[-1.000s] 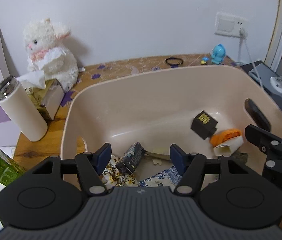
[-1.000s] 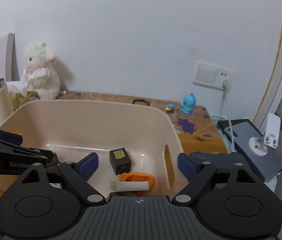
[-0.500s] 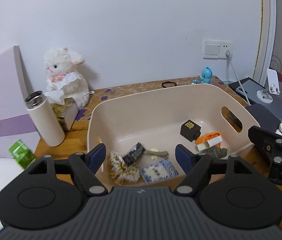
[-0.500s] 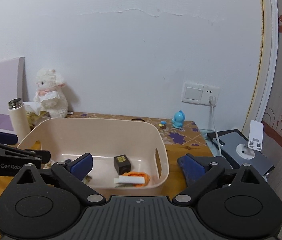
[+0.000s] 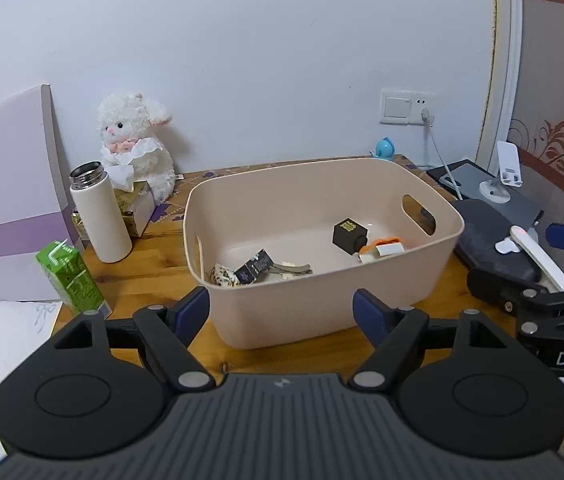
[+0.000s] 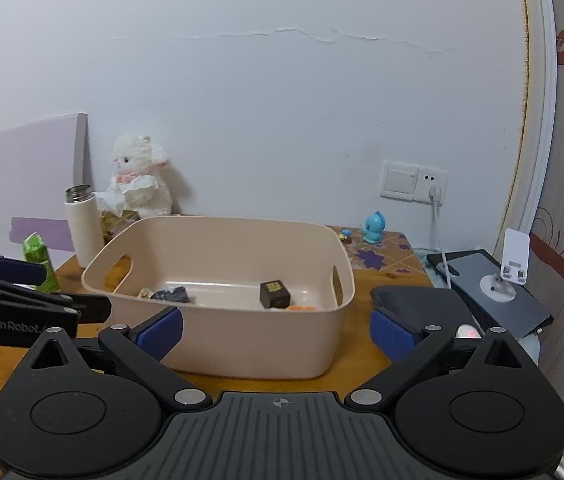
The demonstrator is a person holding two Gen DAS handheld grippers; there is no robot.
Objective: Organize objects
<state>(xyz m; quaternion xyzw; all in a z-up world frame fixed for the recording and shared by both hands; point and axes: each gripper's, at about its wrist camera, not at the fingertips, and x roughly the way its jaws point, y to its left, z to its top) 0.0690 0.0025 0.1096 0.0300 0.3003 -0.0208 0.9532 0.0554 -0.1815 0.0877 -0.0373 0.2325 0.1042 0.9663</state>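
Note:
A beige plastic bin (image 5: 321,304) (image 6: 242,344) stands on the wooden table. Inside lie a black cube (image 5: 349,235) (image 6: 274,293), an orange and white item (image 5: 383,247), a dark small box (image 5: 254,270), a grey hair clip (image 5: 291,269) and a patterned item (image 5: 222,275). My left gripper (image 5: 282,312) is open and empty, in front of the bin's near wall. My right gripper (image 6: 276,330) is open and empty, also in front of the bin, to the right of the left one.
A white bottle (image 5: 100,216), green carton (image 5: 70,276), tissue box (image 5: 136,204) and plush lamb (image 5: 134,144) stand left of the bin. A dark case (image 5: 493,240), white thermometer (image 5: 537,256), tablet with phone stand (image 6: 493,280) and blue toy (image 6: 373,226) are right.
Both grippers have pulled back and up from over the bin, which now shows whole and farther away. Both stay open and empty.

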